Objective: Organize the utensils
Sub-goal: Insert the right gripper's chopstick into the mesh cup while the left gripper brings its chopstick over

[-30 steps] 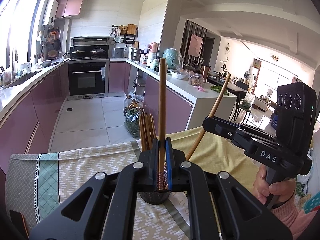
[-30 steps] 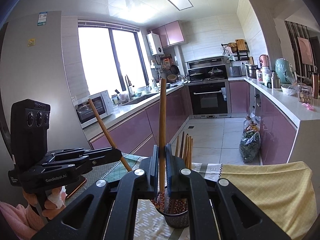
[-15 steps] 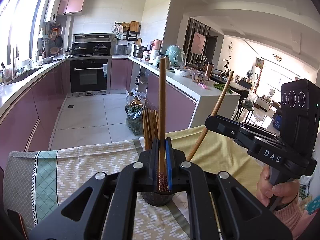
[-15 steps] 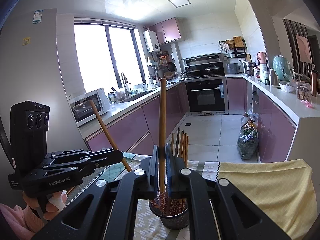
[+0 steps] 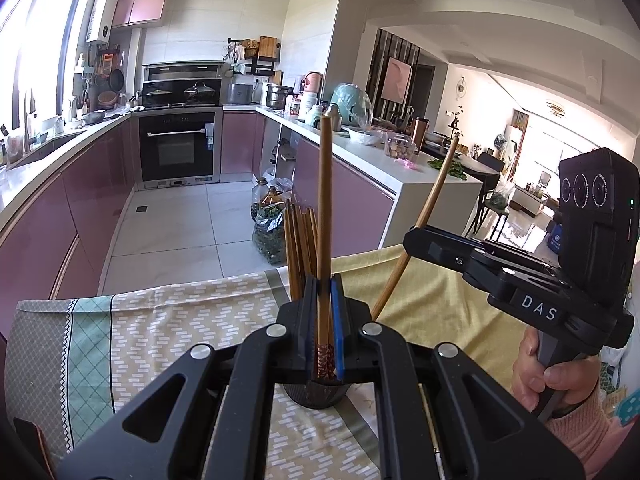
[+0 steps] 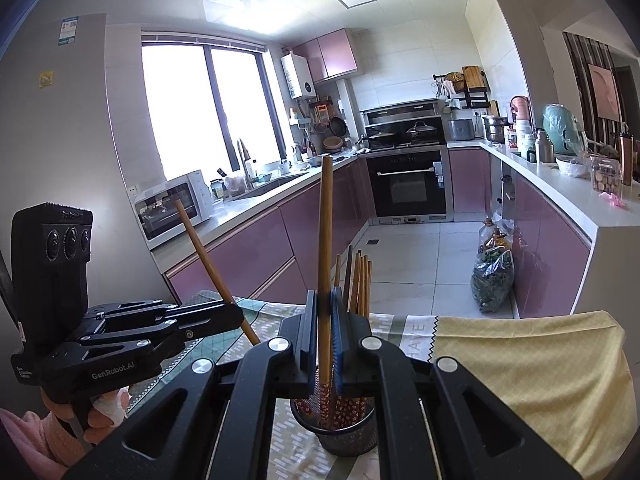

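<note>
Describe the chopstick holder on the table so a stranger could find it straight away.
Start at the table covered with a patterned cloth beside a yellow one. Near the cloth's middle stands the holder, a dark mesh cup right below both grippers. It is the only upright container there, with a bundle of brown chopsticks sticking out of it.

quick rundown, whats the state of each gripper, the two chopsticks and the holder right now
left gripper: shut on a chopstick
left chopstick: clamped upright, patterned end down
right gripper: shut on a chopstick
right chopstick: clamped upright, patterned end down over the holder
holder: upright on the tablecloth, several chopsticks standing in it
</note>
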